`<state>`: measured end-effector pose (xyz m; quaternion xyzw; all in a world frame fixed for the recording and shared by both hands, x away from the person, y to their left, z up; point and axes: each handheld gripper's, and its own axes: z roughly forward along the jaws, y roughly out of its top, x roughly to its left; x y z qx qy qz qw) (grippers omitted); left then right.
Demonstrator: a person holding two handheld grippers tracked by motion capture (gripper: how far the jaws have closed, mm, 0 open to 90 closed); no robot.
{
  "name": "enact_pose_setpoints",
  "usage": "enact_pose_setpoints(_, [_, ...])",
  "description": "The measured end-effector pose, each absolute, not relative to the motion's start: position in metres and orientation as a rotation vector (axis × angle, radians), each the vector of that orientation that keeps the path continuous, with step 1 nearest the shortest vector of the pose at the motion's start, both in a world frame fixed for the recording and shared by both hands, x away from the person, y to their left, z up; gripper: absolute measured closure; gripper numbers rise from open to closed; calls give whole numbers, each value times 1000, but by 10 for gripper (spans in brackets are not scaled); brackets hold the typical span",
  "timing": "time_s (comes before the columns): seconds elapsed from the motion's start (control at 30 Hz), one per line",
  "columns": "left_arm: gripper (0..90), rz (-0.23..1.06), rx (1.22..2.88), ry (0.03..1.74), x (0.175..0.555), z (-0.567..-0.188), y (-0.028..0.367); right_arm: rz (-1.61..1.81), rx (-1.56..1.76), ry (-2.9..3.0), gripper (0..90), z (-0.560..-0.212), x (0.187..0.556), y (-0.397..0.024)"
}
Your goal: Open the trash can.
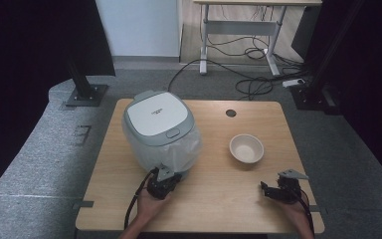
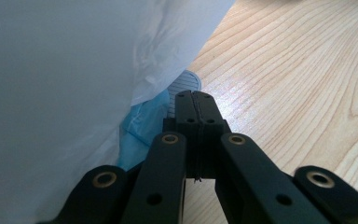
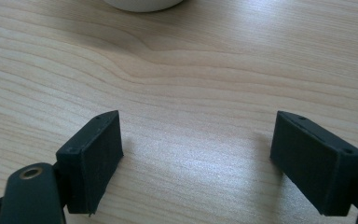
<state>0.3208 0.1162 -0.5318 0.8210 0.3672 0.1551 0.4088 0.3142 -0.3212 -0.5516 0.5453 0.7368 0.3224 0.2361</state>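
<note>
Nearest us, our left claw (image 2: 196, 100) is clenched beside the plastic film (image 1: 181, 152) wrapping the rice cooker (image 1: 160, 130) toward the worktop's (image 1: 219, 191) left edge, seemingly to peel it, while our right claw (image 3: 198, 161) waits released near the bowl (image 1: 246, 148).

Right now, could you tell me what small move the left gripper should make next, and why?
Probably a gentle pull of the left gripper back from the rice cooker: its jaws are shut beside the clear plastic bag that wraps the cooker. Whether they pinch the film, I cannot tell.
</note>
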Motion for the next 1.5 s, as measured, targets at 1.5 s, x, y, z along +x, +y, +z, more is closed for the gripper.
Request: enact_pose_setpoints(1.5, [900,381,2111,939,324,-542,110,884,1496,2020,157,-552,314,-321])
